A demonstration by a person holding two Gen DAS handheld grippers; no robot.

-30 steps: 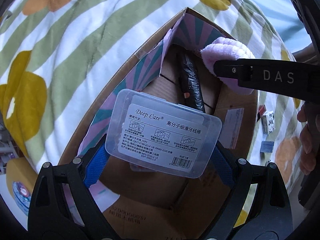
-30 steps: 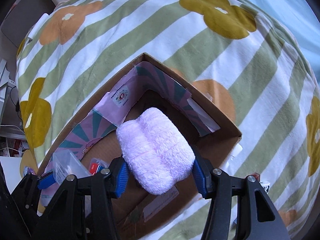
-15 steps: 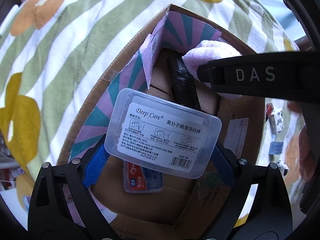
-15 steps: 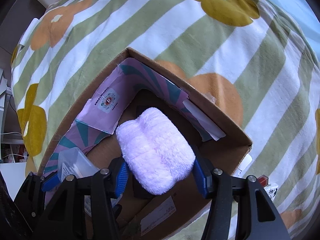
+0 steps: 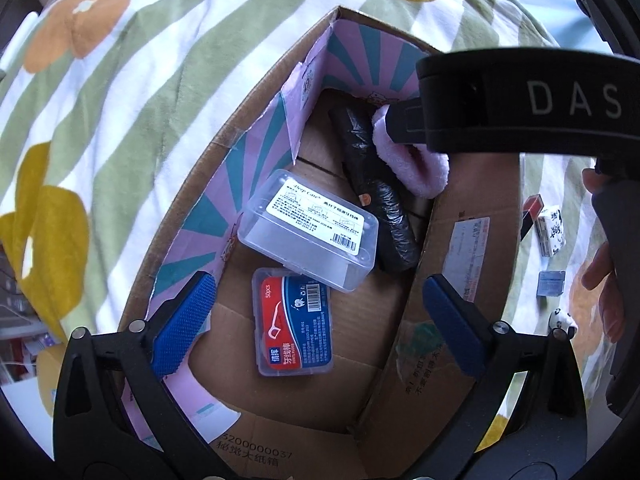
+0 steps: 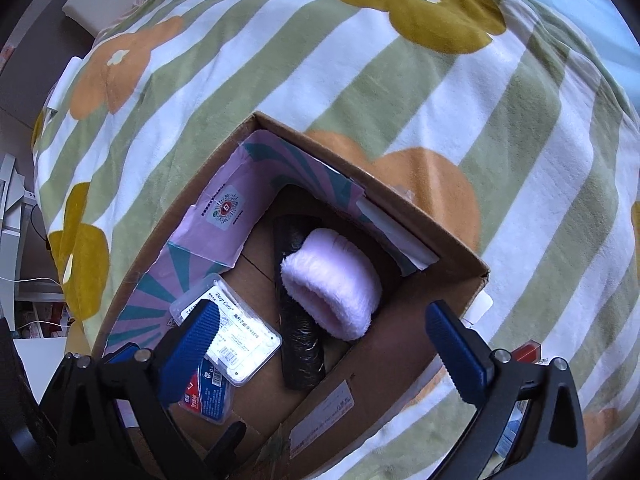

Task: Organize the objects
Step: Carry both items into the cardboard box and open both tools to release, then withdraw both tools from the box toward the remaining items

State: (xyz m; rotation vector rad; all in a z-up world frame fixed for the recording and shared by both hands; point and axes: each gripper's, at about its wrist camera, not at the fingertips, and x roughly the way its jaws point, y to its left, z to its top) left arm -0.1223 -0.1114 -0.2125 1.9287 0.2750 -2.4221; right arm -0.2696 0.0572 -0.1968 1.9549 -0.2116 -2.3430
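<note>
A cardboard box (image 5: 224, 148) lined with pink and teal paper lies on the bed. Inside it, a clear floss-pick case (image 5: 308, 236) rests partly on a red and blue floss case (image 5: 294, 324). Beside them lie a black bag roll (image 5: 374, 192) and a pink fluffy roll (image 6: 332, 284). My left gripper (image 5: 316, 300) hangs over the cases, its jaws opening and touching nothing. Above the pink roll my right gripper (image 6: 320, 320) points down, jaws opening too, gripping nothing. The clear case (image 6: 236, 336) shows behind its left finger.
A striped blanket with big flowers (image 6: 440, 92) covers the bed around the box. To the right of the box lie a small white carton (image 5: 552, 232), a red item (image 5: 532, 208) and a grey-blue square (image 5: 552, 284). A hand (image 5: 604, 280) holds the right gripper's handle.
Both pairs of jaws have spread wide. The clear case fell from the left gripper onto the red and blue case. The pink roll fell from the right gripper beside the black bag.
</note>
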